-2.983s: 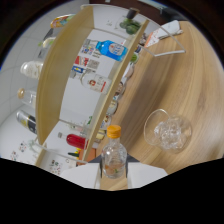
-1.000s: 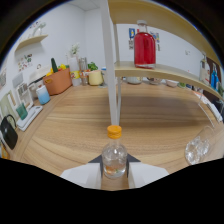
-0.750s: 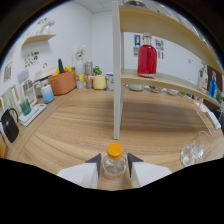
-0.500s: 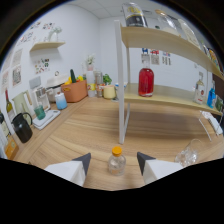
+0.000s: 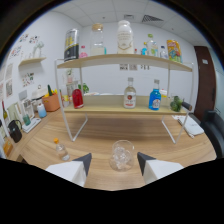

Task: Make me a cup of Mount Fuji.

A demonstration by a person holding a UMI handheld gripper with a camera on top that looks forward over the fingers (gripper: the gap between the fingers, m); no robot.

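The gripper (image 5: 114, 161) is spread wide and holds nothing; a glass (image 5: 121, 154) of ice stands on the table (image 5: 150, 137) between its fingers, untouched.

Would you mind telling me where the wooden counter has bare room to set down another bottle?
The widest bare patch lies under the wire shelf, between its legs, beyond the glass. More room lies right of the glass toward the white item. The left end is crowded. The open gripper flanks the glass; the orange-capped bottle stands left.
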